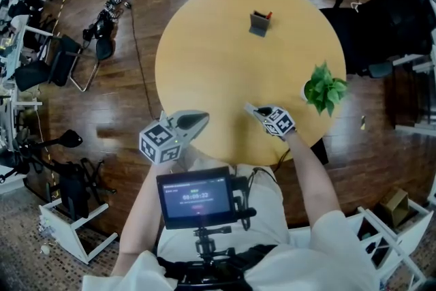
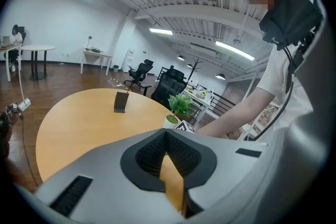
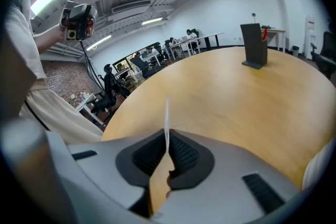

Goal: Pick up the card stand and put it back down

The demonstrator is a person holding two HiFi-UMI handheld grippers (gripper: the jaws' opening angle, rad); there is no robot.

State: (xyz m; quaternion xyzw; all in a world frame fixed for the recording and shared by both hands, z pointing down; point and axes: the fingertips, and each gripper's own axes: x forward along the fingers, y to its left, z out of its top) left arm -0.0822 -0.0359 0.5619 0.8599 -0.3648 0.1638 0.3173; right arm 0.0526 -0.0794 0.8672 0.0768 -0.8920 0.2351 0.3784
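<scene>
I've got the left gripper point(image 1: 203, 118) pinched shut on nothing, the right gripper point(image 1: 249, 108) clamped on a thin white card point(image 3: 167, 115), and the stand point(image 1: 259, 24) upright far across the table point(image 1: 197, 58).

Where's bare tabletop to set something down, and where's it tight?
Most of the table is bare: the whole left half, and the centre between the card stand at the far side and the near edge. Tightest is the near right, between the right gripper, shut on a thin white card, and the potted plant.
</scene>
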